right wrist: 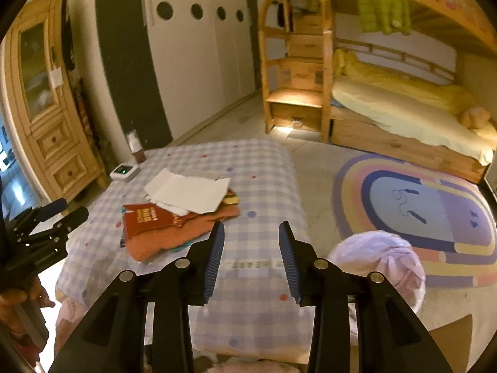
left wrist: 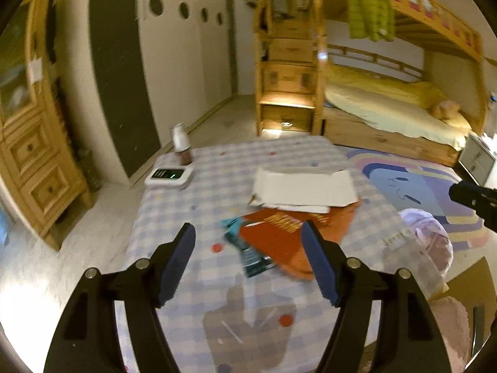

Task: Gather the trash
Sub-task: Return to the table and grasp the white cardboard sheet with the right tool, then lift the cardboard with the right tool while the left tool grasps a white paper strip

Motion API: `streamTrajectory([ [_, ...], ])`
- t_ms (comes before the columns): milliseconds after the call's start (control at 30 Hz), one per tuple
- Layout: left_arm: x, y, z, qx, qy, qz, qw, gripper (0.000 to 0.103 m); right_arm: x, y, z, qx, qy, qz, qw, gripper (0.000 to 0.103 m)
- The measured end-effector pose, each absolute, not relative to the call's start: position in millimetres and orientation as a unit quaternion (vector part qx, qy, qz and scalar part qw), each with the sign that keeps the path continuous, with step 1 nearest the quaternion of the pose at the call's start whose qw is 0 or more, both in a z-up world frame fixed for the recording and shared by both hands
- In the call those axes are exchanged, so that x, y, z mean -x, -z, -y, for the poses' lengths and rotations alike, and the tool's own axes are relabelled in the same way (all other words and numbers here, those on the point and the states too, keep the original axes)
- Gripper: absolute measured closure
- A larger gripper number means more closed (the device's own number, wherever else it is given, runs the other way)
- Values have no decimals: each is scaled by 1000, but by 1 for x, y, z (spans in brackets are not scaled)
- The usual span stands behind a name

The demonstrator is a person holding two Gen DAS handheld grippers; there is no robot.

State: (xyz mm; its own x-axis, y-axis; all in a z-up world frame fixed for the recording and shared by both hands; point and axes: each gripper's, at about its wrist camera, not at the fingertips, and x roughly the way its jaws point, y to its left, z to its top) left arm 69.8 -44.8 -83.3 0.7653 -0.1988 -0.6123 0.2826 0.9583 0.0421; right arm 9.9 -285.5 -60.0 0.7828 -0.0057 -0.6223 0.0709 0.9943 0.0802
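Note:
A pile of trash lies on the table's checked cloth (left wrist: 236, 158): torn white paper (left wrist: 304, 186) on top, an orange-red wrapper (left wrist: 279, 242) under it, and a teal wrapper (left wrist: 248, 251) at the near edge. My left gripper (left wrist: 247, 233) hovers open above the near side of the pile, with nothing between its pads. The right wrist view shows the same white paper (right wrist: 186, 192) and orange wrapper (right wrist: 161, 227) to the left of my right gripper (right wrist: 252, 228). That gripper is open and empty over bare cloth (right wrist: 257, 171). A pale pink bag (right wrist: 382, 255) sits at the table's right edge.
A small bottle (left wrist: 181, 149) and a white device with a lit screen (left wrist: 169, 177) stand at the table's far left corner. Beyond are a wooden bunk bed (left wrist: 388, 108), a striped rug (right wrist: 419, 205), a wooden cabinet (right wrist: 52, 108) and white wardrobe doors (left wrist: 186, 62).

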Motion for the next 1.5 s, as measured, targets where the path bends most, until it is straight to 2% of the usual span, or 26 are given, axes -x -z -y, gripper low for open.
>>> streamTrajectory([
  [367,-93,105,29,-74,104,-338,933,32,-61,85,259,-44,-19,-354,934,58],
  [900,-147,128,36,-78,90,-367,923,32,-151,131,264,-63,-40,-406,911,58],
  [1200,-156,134,44,-86,91,-378,917,32,-174,145,269,-94,-59,-433,894,58],
  [1267,-153,133,45,-88,92,-379,917,32,-172,143,272,-105,-67,-434,892,64],
  [1300,-151,133,44,-89,91,-379,917,32,-171,143,271,-107,-67,-433,893,70],
  [1333,-150,132,44,-89,91,-378,917,32,-168,140,272,-107,-67,-431,893,84],
  [1367,-147,130,43,-89,90,-378,917,32,-166,139,272,-108,-68,-430,894,88],
  [1500,-139,123,39,-89,90,-373,919,32,-146,122,274,-126,-75,-408,901,95],
])
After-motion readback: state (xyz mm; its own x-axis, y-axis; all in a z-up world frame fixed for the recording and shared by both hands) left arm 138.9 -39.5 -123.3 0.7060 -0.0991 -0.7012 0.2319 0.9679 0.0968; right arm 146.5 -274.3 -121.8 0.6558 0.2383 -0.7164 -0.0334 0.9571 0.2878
